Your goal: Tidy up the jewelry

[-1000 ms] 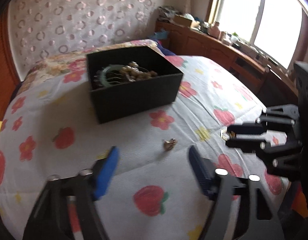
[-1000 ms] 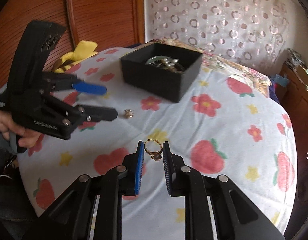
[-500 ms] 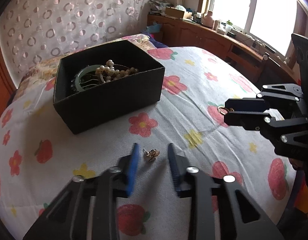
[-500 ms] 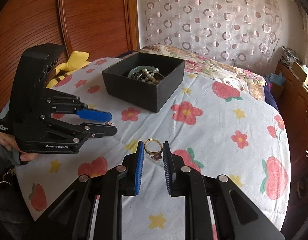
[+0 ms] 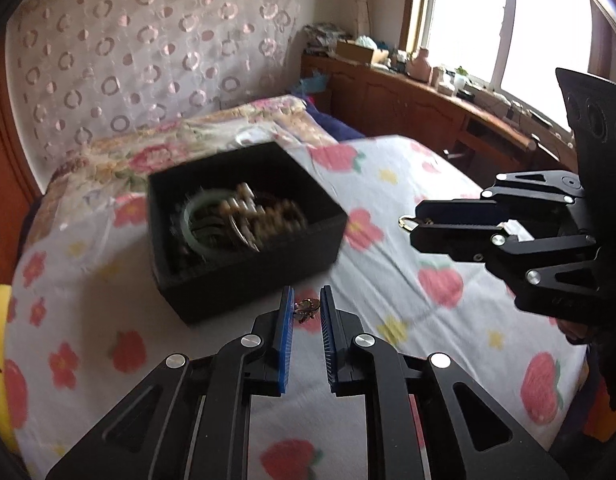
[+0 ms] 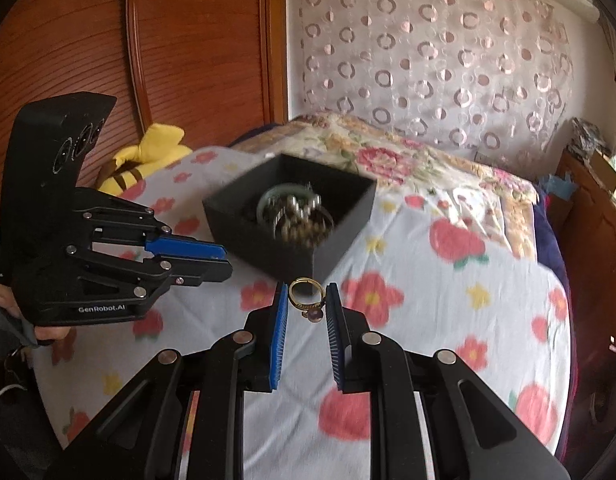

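A black open box (image 5: 244, 248) sits on the flowered bedspread and holds a green bangle (image 5: 204, 216) and a pearl strand; it also shows in the right wrist view (image 6: 296, 236). My left gripper (image 5: 307, 308) is shut on a small gold earring (image 5: 306, 309) and holds it above the bedspread, just in front of the box. My right gripper (image 6: 307, 300) is shut on a gold ring (image 6: 306, 296) with a dark stone, held in the air in front of the box. The ring's tip shows in the left wrist view (image 5: 407, 222).
A yellow plush toy (image 6: 148, 160) lies at the bed's left edge by the wooden headboard (image 6: 168, 60). A wooden sideboard (image 5: 427, 108) with clutter runs under the window on the right. The patterned curtain (image 6: 427, 60) hangs behind the bed.
My left gripper has closed on the earring and lifted it off the bedspread toward the box. My right gripper has risen and moved toward the box with the ring.
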`<state>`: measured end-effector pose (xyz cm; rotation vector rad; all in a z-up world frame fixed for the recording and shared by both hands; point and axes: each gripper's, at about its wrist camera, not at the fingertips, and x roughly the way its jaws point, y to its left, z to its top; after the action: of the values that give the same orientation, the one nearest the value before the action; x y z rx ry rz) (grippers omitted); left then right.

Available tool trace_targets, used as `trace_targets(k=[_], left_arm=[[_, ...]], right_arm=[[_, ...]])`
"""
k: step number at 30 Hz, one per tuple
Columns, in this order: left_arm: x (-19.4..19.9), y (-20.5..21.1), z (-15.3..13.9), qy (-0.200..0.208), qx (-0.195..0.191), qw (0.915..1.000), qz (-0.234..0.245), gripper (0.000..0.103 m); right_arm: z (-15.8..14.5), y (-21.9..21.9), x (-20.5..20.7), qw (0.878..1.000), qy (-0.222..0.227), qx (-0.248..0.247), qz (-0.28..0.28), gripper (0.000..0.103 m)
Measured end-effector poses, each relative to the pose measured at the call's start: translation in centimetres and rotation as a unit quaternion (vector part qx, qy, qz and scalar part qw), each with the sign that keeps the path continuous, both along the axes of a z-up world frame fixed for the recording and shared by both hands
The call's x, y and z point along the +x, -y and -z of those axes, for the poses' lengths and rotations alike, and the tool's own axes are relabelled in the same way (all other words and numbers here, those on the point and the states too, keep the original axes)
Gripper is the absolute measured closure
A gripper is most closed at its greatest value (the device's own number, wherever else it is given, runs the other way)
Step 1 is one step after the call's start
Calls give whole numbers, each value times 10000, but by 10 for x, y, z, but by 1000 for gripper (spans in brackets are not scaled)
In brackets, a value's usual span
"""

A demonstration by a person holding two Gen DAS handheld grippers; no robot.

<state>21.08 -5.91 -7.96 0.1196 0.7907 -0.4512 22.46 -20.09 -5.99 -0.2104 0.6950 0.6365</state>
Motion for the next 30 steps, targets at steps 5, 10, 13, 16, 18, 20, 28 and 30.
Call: trace_targets(k=[5,10,13,16,18,20,28,30], left_arm=[[18,-11,-17,217,-64,9995,-200,91],[43,-22,-26,321,-92,9986,-417,91],[56,-26,-25,320,-67,9981,-527,91],[65,-32,-24,321,-105,9974,-630,90],[69,-35,-23,314,-113,9970,-698,83],[71,-39,-24,373,-129,9960,-796,62],[52,-54,-36,577,-158,9922,-1090,28],[42,-55,-39,667,-82,9904,-1205,18]], right_arm=[[-13,-14,24,9998,115,112,-84,82],[-15,-27,46,9998,125,119,-137,82],[-13,-35,58,9998,84,112,-163,82],[-8,-41,70,9998,29,112,-161,82],[-4,-44,74,9998,23,82,-162,81],[-3,-45,77,9999,46,82,-123,80],[-11,-38,67,9997,99,211,0,74],[-15,-34,60,9995,142,252,85,65]])
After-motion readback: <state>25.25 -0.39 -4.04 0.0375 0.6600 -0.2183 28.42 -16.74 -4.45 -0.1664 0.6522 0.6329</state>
